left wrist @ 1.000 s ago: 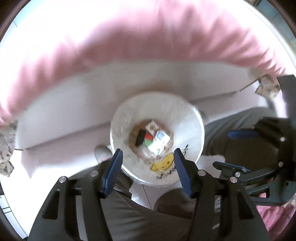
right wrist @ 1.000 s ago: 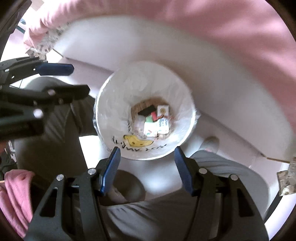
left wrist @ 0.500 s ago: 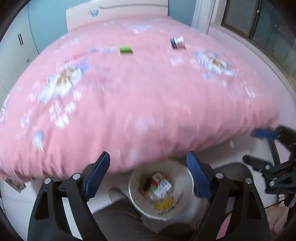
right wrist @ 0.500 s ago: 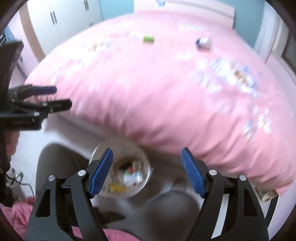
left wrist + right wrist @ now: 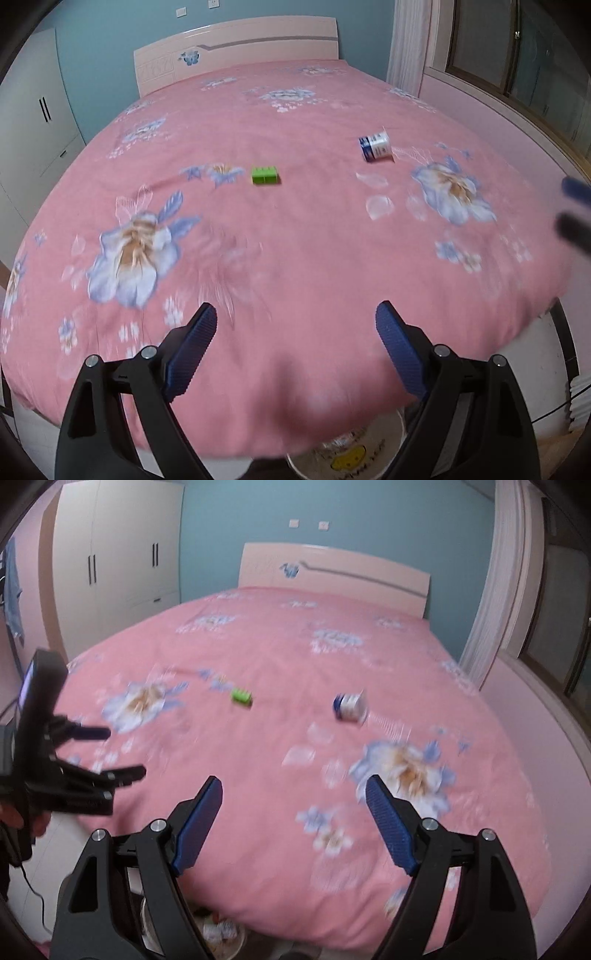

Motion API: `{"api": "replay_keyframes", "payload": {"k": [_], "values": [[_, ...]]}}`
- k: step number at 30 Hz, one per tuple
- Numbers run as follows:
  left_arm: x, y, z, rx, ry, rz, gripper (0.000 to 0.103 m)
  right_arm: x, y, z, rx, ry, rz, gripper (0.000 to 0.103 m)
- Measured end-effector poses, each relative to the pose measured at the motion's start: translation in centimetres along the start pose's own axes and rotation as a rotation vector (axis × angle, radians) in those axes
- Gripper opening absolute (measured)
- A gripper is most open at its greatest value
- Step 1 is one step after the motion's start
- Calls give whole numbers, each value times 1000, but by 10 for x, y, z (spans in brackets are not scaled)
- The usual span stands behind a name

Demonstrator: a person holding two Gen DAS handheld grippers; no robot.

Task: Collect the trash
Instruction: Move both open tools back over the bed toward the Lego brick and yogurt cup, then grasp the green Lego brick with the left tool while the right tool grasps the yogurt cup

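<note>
A green block (image 5: 265, 175) and a blue-and-white cup (image 5: 375, 147) on its side lie on the pink flowered bedspread (image 5: 295, 236). Both show in the right wrist view too, the block (image 5: 242, 697) left of the cup (image 5: 350, 706). My left gripper (image 5: 295, 325) is open and empty above the bed's near edge. My right gripper (image 5: 294, 797) is open and empty, also over the near edge. The white trash bin (image 5: 376, 452) with trash inside sits on the floor below the bed edge, mostly hidden; its rim shows in the right wrist view (image 5: 225, 936).
A pale headboard (image 5: 236, 48) stands at the far end. A white wardrobe (image 5: 118, 557) is on the left, a curtain (image 5: 495, 590) and window ledge on the right. The left gripper appears at the left of the right wrist view (image 5: 85, 760).
Both grippers have swung up from pointing down into the trash bin to looking across the bed. The bin has dropped to the bottom edge of both views. Both jaws have opened wider.
</note>
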State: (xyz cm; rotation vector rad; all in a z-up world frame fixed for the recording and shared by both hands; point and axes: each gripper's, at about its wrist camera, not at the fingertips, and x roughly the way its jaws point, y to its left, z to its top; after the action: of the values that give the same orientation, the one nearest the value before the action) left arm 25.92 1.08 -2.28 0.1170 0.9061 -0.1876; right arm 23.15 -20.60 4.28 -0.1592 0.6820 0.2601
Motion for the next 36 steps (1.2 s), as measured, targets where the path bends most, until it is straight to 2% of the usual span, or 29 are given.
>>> {"api": "replay_keyframes", "payload": {"k": [3,7,12,19,23,27,29,31,36], "values": [[16,6,22,-13,7,-9,90,15,-9,23,5,-26,-37,79],[46,15,53,-45,22,-23,90,41,-22,49,33,-35,-42,79],[82,22,85,-56,26,-6,90,79,-36,76,67,-35,-76,79],[145,25,118,-58,50,9,90,167,-56,107,124,47,-131,79],[172,36,132,-107,21,22,90,217,-65,111,161,101,-158,79],[203,49,140,-165,28,21,90,264,-74,112,199,151,-192,79],[218,55,142,-190,34,1,90,284,-77,110,204,171,-211,79],[233,62,142,-226,35,-50,90,306,-81,107,210,203,-222,79],[258,61,142,-221,14,-48,90,346,-85,102,215,241,-248,79]]}}
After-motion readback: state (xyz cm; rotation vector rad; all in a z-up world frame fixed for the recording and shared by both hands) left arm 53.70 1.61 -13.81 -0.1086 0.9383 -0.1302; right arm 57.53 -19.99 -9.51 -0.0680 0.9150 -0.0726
